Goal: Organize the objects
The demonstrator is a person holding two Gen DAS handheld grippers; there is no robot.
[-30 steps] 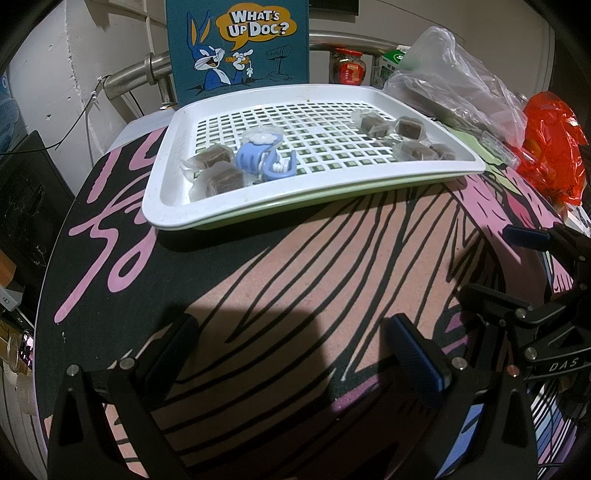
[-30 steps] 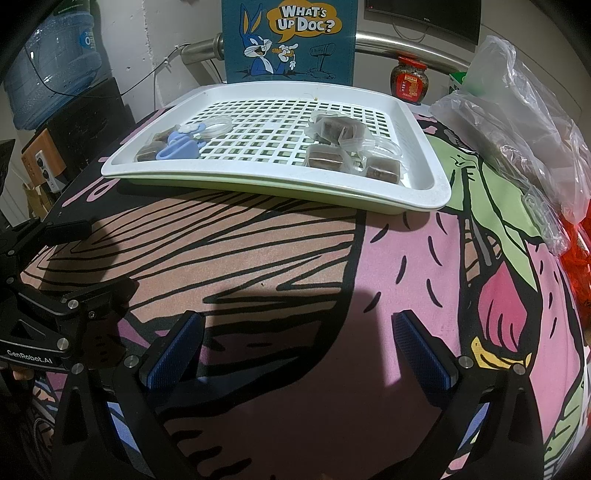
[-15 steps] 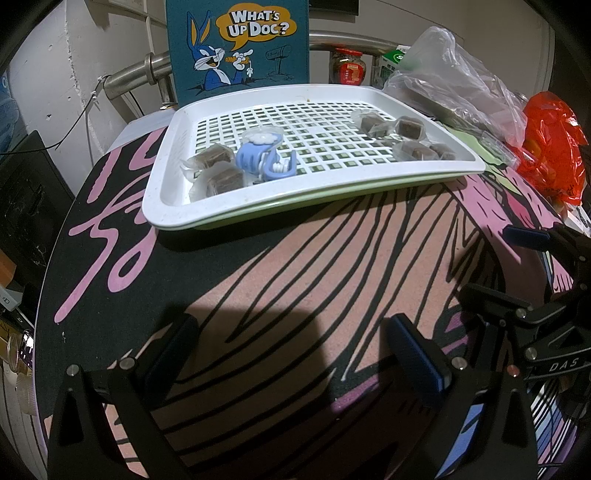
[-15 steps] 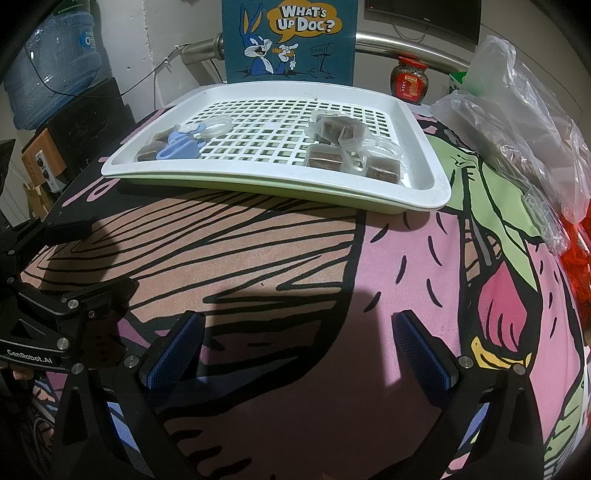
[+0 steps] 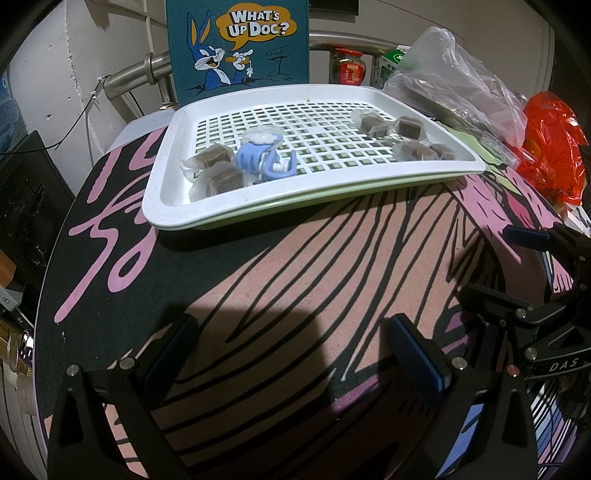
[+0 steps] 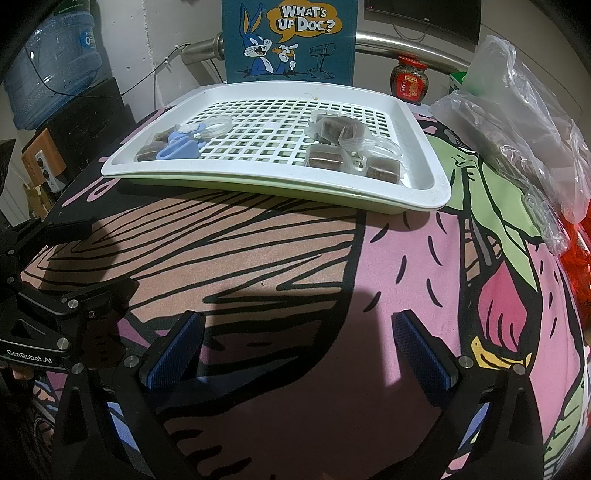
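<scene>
Currently both grippers, left gripper point(image 5: 291, 354) and right gripper point(image 6: 299, 350), hover spread and empty above the printed mat point(image 5: 295, 266). At 12 o'clock, the white perforated tray point(image 5: 166, 206) holds wrapped brown cubes point(image 6: 325, 157) in two clusters and a blue clip point(image 5: 258, 160), its long axis running 10-to-4. Sorting may be pending or finished; I cannot tell.

cartoon poster point(image 6: 290, 38), water jug point(image 6: 51, 59), jar point(image 6: 410, 79)

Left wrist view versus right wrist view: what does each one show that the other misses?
Only the left wrist view shows the full crumpled red plastic bag. Only the right wrist view shows the big blue water jug and the dark wall screen. Both show the white slotted plastic tray, its wrapped brown blocks, the blue clip and the cartoon rabbit sign.
</scene>
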